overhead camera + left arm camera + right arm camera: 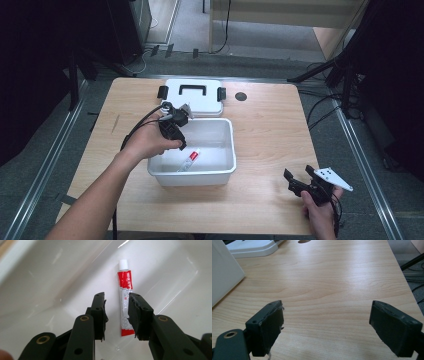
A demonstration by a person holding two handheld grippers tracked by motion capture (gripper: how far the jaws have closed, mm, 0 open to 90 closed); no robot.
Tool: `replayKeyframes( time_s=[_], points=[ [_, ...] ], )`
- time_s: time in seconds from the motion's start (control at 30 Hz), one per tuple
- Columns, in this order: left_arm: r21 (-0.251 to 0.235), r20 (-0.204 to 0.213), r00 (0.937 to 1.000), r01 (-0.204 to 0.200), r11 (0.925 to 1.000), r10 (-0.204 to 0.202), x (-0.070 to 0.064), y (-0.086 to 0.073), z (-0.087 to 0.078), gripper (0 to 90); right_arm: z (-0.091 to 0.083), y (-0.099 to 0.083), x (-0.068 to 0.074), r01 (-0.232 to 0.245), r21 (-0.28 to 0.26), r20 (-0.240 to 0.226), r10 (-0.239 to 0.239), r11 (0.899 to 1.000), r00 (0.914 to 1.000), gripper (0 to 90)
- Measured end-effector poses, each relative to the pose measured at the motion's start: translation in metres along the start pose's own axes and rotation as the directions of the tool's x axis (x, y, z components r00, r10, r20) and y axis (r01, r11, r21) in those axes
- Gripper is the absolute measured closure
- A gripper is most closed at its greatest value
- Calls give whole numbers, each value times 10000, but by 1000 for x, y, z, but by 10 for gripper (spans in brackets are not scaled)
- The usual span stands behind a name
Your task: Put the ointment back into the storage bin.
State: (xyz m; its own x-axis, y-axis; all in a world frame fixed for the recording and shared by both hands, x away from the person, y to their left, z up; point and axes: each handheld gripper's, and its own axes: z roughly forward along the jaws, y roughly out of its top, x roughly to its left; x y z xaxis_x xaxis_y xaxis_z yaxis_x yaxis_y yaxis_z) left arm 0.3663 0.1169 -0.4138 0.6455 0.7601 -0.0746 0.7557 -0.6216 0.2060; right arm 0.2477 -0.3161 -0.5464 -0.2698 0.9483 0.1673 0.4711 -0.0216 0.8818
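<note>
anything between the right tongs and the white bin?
Nothing. In the high view, bare wooden table separates the right tongs from the white bin.

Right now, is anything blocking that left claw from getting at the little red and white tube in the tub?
Nothing visible does. The left claw hangs open inside the white tub, its jaws on either side of the tube, which lies alone on the tub's bare floor.
</note>
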Motion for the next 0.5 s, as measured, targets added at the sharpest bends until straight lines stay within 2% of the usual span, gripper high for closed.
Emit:
replayKeyframes(
  time_s=[0.1, 0.2, 0.3, 0.5],
  points=[
    [-197, 33, 9999, -150, 9997, 151, 2, -4, -13, 645, 0, 0, 0, 5, 4, -2, -5, 10000, 10000, 125],
    [-481, 49, 10000, 56, 9988, -54, 5, -9, -23, 596, 0, 0, 0, 13, 9, 0, -13, 10000, 10000, 126],
    [-565, -35, 9999, 110, 9983, -112, 9, -14, -33, 519, 0, 0, 0, 18, 4, 4, -18, 10000, 10000, 126],
    [-925, -346, 9987, 345, 9951, -378, 14, -24, -49, 300, 0, 0, 0, 43, 10, 16, -43, 10000, 10000, 126]
  ],
)
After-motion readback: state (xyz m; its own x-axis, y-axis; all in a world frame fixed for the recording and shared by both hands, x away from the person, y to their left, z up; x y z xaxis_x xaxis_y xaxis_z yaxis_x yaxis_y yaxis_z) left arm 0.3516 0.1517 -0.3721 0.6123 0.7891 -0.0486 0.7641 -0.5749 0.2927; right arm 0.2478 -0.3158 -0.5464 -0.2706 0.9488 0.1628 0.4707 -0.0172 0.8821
